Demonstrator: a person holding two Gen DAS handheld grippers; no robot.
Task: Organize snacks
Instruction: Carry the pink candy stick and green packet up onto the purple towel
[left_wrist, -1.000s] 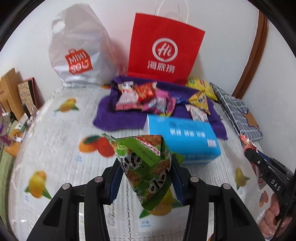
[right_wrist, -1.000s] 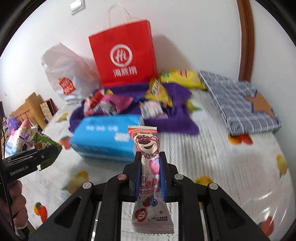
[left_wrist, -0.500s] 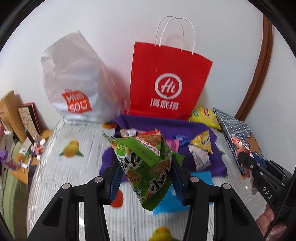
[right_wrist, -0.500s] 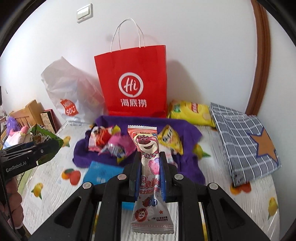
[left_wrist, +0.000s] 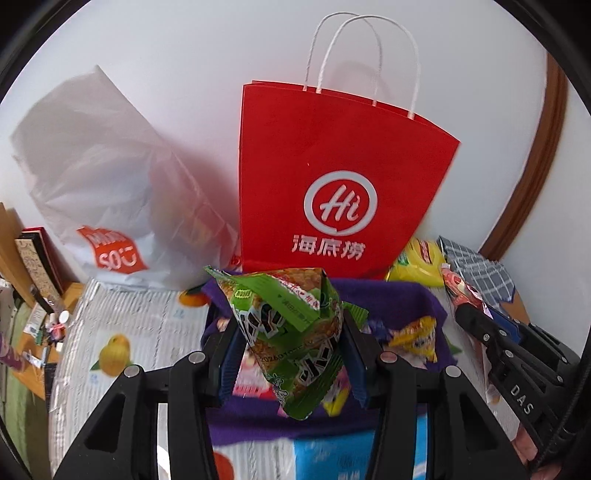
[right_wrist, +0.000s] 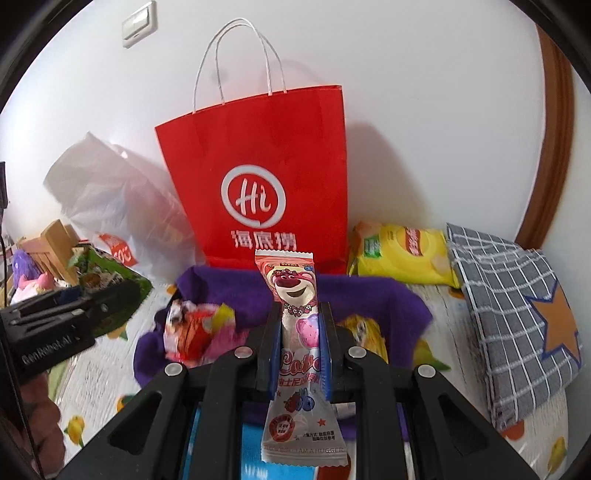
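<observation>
Black left tool (left_wrist: 291, 354), blue pads (left_wrist: 229, 363), silver screws (left_wrist: 196, 357)

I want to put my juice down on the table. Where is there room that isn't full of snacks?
The fruit-print tablecloth is bare left of the purple cloth, in front of the white plastic bag. Another bare strip runs between the purple cloth and the checked fabric. The purple cloth is crowded with snack packets, and the red paper bag blocks the back.
</observation>
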